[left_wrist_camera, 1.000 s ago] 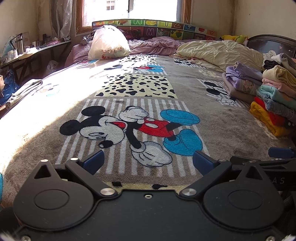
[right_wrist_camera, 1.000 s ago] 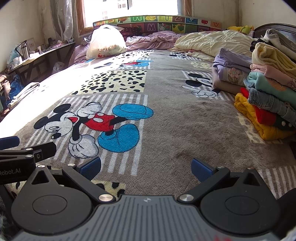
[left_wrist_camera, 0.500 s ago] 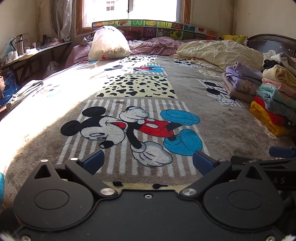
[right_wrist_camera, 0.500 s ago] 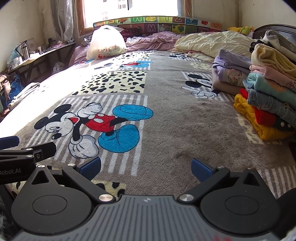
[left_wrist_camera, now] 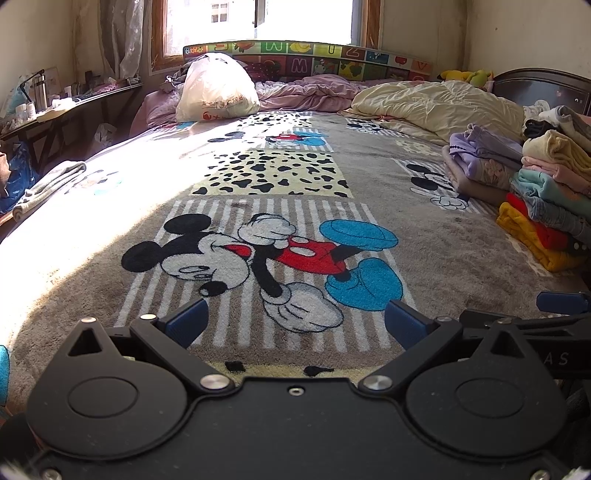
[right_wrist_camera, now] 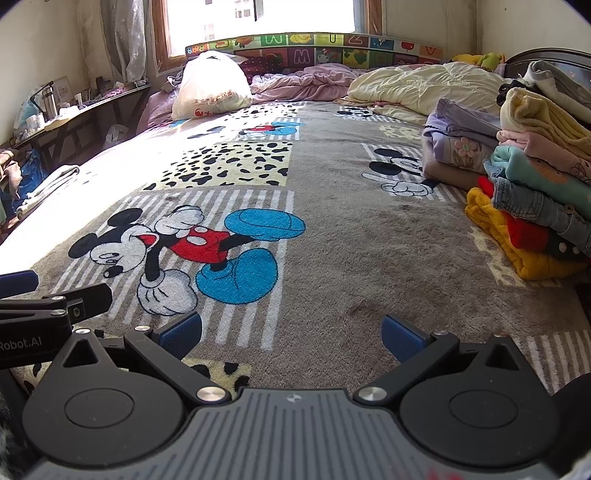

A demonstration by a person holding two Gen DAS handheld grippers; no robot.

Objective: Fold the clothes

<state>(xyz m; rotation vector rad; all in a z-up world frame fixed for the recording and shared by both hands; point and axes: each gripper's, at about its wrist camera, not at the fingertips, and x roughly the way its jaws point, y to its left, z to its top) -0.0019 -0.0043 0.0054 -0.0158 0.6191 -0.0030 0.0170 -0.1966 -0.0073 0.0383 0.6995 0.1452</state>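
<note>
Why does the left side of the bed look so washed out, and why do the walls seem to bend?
Left wrist view: sun from the window overexposes the blanket, erasing its print. Right wrist view: the same glare; the folded clothes stay evenly lit. Both views: the fisheye lens curves the edges and darkens the corners.

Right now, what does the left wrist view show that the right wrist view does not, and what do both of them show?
Only the left wrist view shows the left gripper head on, jaws open over the cartoon mouse print, with the right gripper at its right edge.

Only the right wrist view shows the right gripper's own open jaws over plain grey blanket, the flower print on the purple garment, and the left gripper at its left edge.

Both show the stack of folded clothes, the white plastic bag, the cream quilt and the window.
</note>
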